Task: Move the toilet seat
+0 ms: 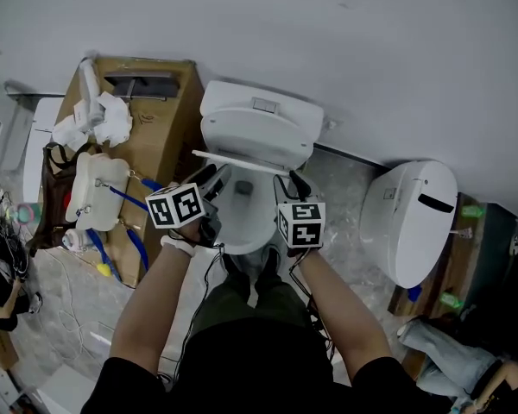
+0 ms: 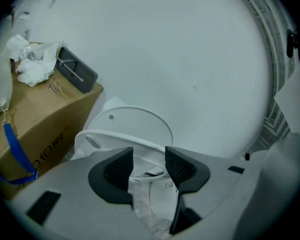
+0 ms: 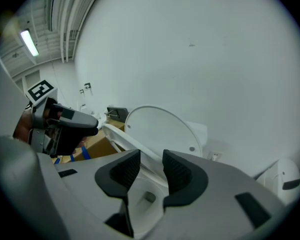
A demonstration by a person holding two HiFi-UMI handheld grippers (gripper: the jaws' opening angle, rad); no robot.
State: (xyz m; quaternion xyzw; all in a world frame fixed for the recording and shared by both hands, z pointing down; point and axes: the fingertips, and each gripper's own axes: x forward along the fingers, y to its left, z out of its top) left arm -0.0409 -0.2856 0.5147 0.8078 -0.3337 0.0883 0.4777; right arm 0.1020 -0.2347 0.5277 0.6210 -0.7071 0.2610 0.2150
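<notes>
Over the bowl (image 1: 242,224) of the toilet, the seat (image 1: 242,163) hangs partway up, tilted between flat and upright, with its underside showing toward the left gripper view. The lid (image 3: 160,129) already stands raised against the tank (image 1: 261,109), and a cardboard box (image 1: 160,132) sits just beside the toilet.

The right hand-held gripper (image 3: 151,159) has the seat's rim running through its narrow gap and looks clenched on it, so this one seems to be carrying the seat. The left hand-held gripper (image 2: 149,156) is at the other side of the rim. Its jaws stand a little apart with the white edge in the gap, but I cannot tell whether the pads are pressing on it.

By my reading the seat is being swung on its hinge and the swing is only half done. Whichever way it is meant to go, the next move calls for a steady arc around the hinge with the grip kept firm, since a slip would likely let the seat drop onto the bowl.
</notes>
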